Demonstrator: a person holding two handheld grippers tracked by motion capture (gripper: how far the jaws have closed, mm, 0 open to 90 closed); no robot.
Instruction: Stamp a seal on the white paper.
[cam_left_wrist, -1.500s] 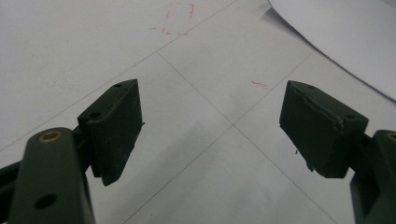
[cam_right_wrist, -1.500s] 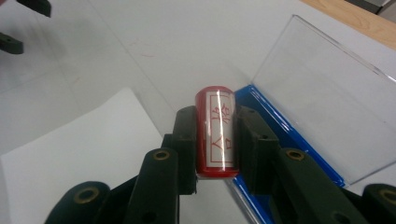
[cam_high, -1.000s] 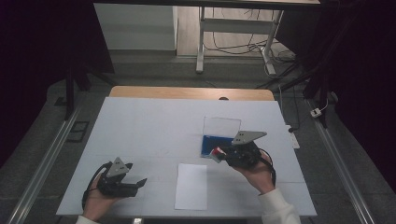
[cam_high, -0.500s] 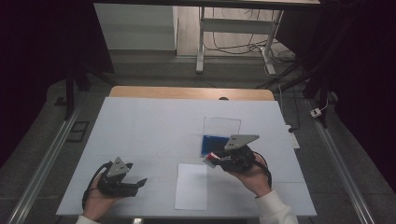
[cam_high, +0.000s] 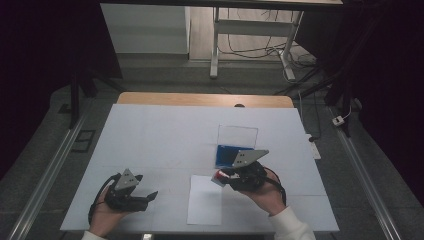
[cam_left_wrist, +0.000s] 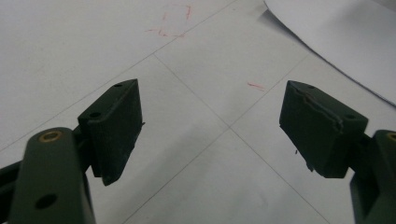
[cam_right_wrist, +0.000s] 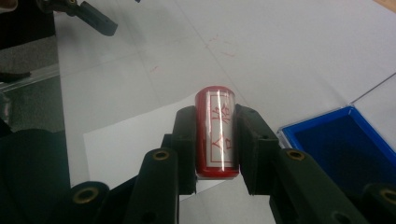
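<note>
Red cylindrical stamp (cam_right_wrist: 217, 133) clamped between the two black jaws of the right gripper (cam_right_wrist: 215, 140), pads pressing both sides; white label along the barrel bearing red characters, reading uncertain. In the high view, right gripper (cam_high: 220, 178) held above the table (cam_high: 150, 135) at about 5 o'clock of its surface, at the upper right corner of the white paper sheet (cam_high: 205, 200), stamp end (cam_high: 218, 177) pointing toward 9 o'clock. Right hand (cam_high: 262, 192) wrapped under the gripper body, white sleeve (cam_high: 290, 227) entering from 6 o'clock, grey three-cornered plate on top facing up. Blue ink pad (cam_high: 229, 155) with open clear lid (cam_high: 237, 136) just beyond the gripper at 12 o'clock of it; same blue tray (cam_right_wrist: 345, 140) noted at 3 o'clock in the right gripper view, apart from the stamp. Left gripper (cam_high: 145, 197) resting low at about 7 o'clock of the table, well apart from the paper, jaws pointing toward 3 o'clock, left hand (cam_high: 107, 215) beneath it. Left gripper view: jaws standing wide apart, nothing between them, bare table surface below with faint red ink marks (cam_left_wrist: 170, 21) at 12 o'clock and a paper edge (cam_left_wrist: 336, 42) at 2 o'clock. No brand marking legible on either gripper.
</note>
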